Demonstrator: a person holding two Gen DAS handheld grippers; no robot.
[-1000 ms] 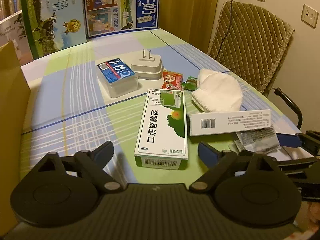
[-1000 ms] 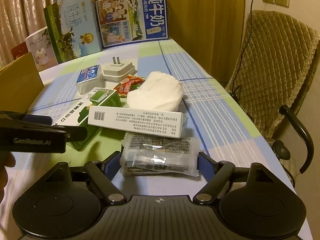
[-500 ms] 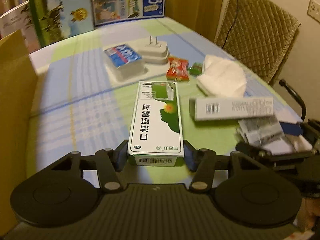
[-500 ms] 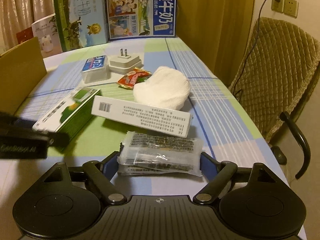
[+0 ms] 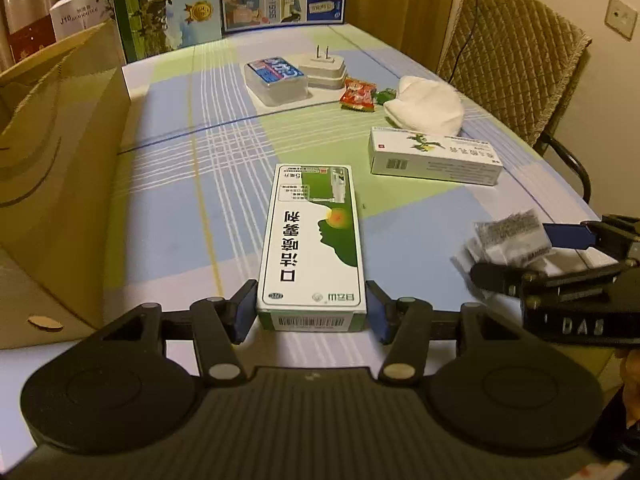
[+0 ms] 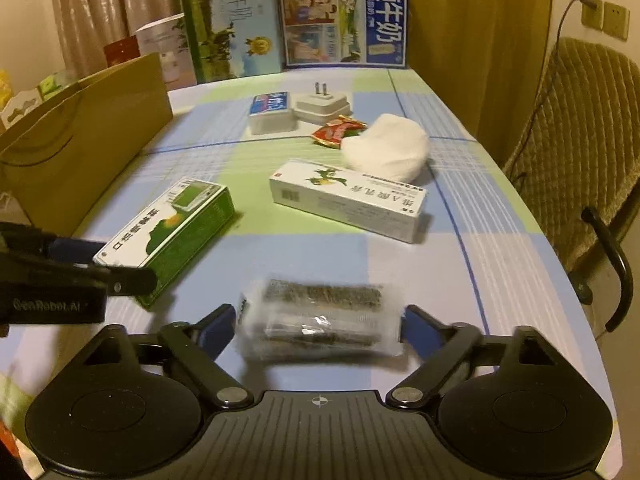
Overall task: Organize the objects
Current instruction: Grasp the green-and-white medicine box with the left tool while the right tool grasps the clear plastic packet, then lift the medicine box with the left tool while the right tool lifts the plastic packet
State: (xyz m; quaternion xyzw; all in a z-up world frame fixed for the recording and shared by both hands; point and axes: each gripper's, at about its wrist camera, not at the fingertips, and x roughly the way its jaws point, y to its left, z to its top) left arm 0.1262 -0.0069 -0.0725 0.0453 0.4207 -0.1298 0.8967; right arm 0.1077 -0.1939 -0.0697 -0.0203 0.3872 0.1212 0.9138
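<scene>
Now | green-and-white box (image 5: 312, 240) | long, flat, barcode on near end

A green-and-white carton (image 5: 312, 240) lies flat near a white carton (image 5: 434, 158), a blurred clear packet (image 6: 320, 316), white cloth (image 6: 386, 146) and snack wrappers (image 6: 338, 130).

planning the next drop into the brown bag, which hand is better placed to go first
Left, probably. The left gripper has its fingers clamped on the green-and-white box, beside the paper bag. The right gripper only brackets the clear packet.
</scene>
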